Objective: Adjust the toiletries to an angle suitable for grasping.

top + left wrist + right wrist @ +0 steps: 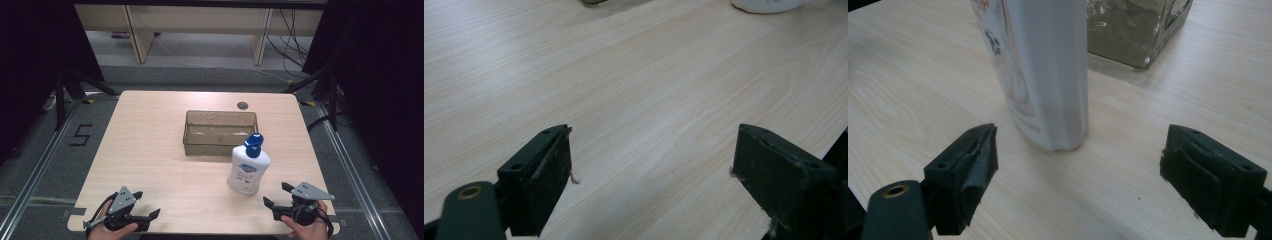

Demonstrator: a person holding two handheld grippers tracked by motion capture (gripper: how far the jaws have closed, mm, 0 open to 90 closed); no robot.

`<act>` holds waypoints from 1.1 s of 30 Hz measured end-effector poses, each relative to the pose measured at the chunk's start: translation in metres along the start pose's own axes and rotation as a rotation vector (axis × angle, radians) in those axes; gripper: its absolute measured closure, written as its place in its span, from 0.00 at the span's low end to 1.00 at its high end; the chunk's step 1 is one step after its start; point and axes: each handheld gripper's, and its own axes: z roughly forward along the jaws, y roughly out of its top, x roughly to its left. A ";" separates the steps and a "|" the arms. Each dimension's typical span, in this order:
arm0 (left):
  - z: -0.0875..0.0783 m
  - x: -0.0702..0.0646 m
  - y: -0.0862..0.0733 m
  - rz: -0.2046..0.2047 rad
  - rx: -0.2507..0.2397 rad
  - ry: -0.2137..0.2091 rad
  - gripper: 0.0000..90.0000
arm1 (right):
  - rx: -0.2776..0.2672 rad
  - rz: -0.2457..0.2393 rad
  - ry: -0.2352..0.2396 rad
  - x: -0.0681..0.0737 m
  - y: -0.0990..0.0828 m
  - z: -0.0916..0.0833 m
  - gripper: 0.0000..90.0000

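Left gripper [148, 205] is sitting at the table's [150, 150] near left corner, jaws spread wide, gripping nothing, only bare wood between them. Right gripper [276, 195] is sitting at the near right corner, jaws also spread wide and empty, facing the white bottle [249, 169]. The bottle is standing upright just ahead, untouched, close beside the clear tray [220, 133] at mid-table.

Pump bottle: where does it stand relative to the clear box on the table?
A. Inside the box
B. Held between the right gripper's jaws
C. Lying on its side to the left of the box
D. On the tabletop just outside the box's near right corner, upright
D. The pump bottle stands upright on the bare table by the near right corner of the clear box, and the right gripper sits open, short of it.
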 end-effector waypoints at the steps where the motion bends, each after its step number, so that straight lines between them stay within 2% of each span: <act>1: 0.000 0.000 0.000 0.000 -0.008 -0.006 0.17 | 0.019 0.004 -0.008 0.000 0.001 -0.002 0.17; 4: 0.000 0.001 0.000 -0.004 -0.015 -0.009 0.17 | -0.001 -0.006 -0.006 0.000 0.001 -0.002 0.17; 6: 0.000 0.001 0.000 0.001 -0.017 -0.009 0.17 | -0.019 -0.038 -0.013 -0.003 0.002 -0.003 0.17; 7: 0.000 0.001 0.000 0.001 -0.017 -0.009 0.17 | -0.019 -0.038 -0.013 -0.003 0.002 -0.003 0.17; 8: 0.000 0.000 0.000 -0.008 -0.023 -0.013 0.17 | -0.020 -0.001 -0.005 0.000 0.002 -0.003 0.17; 9: -0.001 0.000 0.001 -0.003 -0.013 -0.014 0.17 | -0.029 -0.022 -0.010 -0.002 0.002 -0.003 0.17; 10: -0.001 0.000 0.001 -0.006 -0.013 -0.013 0.17 | -0.025 -0.004 -0.001 0.000 0.003 -0.004 0.17; 11: -0.001 0.000 0.001 -0.006 -0.013 -0.013 0.18 | -0.025 -0.004 -0.001 0.000 0.003 -0.004 0.17; 12: -0.001 0.000 0.001 -0.003 -0.015 -0.018 0.18 | -0.049 -0.005 0.009 0.001 0.003 -0.004 0.17; 13: -0.001 0.000 0.001 -0.001 -0.016 -0.018 0.18 | -0.036 -0.003 0.010 0.001 0.004 -0.006 0.17; 14: -0.001 0.000 0.001 0.000 -0.016 -0.020 0.18 | -0.050 -0.036 0.005 -0.002 0.004 -0.005 0.17; 16: -0.001 0.000 0.001 -0.002 -0.017 -0.018 0.18 | -0.075 -0.024 0.023 -0.003 0.004 -0.004 0.17; 17: -0.001 0.000 0.001 -0.006 -0.018 -0.017 0.18 | -0.059 0.001 0.013 -0.001 0.005 -0.007 0.17; 19: -0.001 0.000 0.001 -0.008 -0.017 -0.016 0.18 | -0.086 0.001 0.029 -0.001 0.005 -0.006 0.17; 20: -0.001 0.000 0.001 -0.009 -0.017 -0.016 0.18 | -0.085 -0.042 0.014 -0.004 0.007 -0.007 0.17; 21: -0.001 0.000 0.001 -0.009 -0.017 -0.016 0.17 | -0.085 -0.042 0.014 -0.004 0.007 -0.007 0.17; 22: -0.002 0.000 0.001 -0.006 -0.014 -0.015 0.17 | -0.097 -0.034 0.025 -0.003 0.008 -0.007 0.17; 23: -0.002 0.000 0.001 -0.006 -0.014 -0.015 0.17 | -0.089 0.001 0.037 0.000 0.008 -0.008 0.17; 24: -0.002 0.000 0.001 0.000 -0.015 -0.016 0.17 | -0.097 -0.037 0.028 -0.002 0.010 -0.008 0.17; 27: -0.002 0.000 0.001 -0.002 -0.015 -0.015 0.17 | -0.119 -0.034 0.032 -0.001 0.012 -0.009 0.17; 28: -0.002 0.000 0.001 -0.009 -0.015 -0.013 0.17 | -0.101 -0.003 0.037 0.002 0.013 -0.011 0.17; 29: -0.002 0.000 0.001 -0.009 -0.020 -0.013 0.17 | -0.114 -0.039 0.032 0.000 0.014 -0.011 0.17; 30: -0.002 0.000 0.001 -0.009 -0.019 -0.013 0.17 | -0.130 -0.042 0.028 0.000 0.015 -0.010 0.17; 31: -0.001 0.000 0.001 -0.008 -0.019 -0.010 0.17 | -0.134 -0.013 0.037 0.003 0.015 -0.010 0.17; 32: -0.001 0.000 0.001 -0.008 -0.019 -0.010 0.17 | -0.125 -0.046 0.027 0.001 0.017 -0.012 0.17; 33: -0.001 0.000 0.001 -0.009 -0.020 -0.010 0.17 | -0.129 -0.044 0.030 0.001 0.018 -0.012 0.17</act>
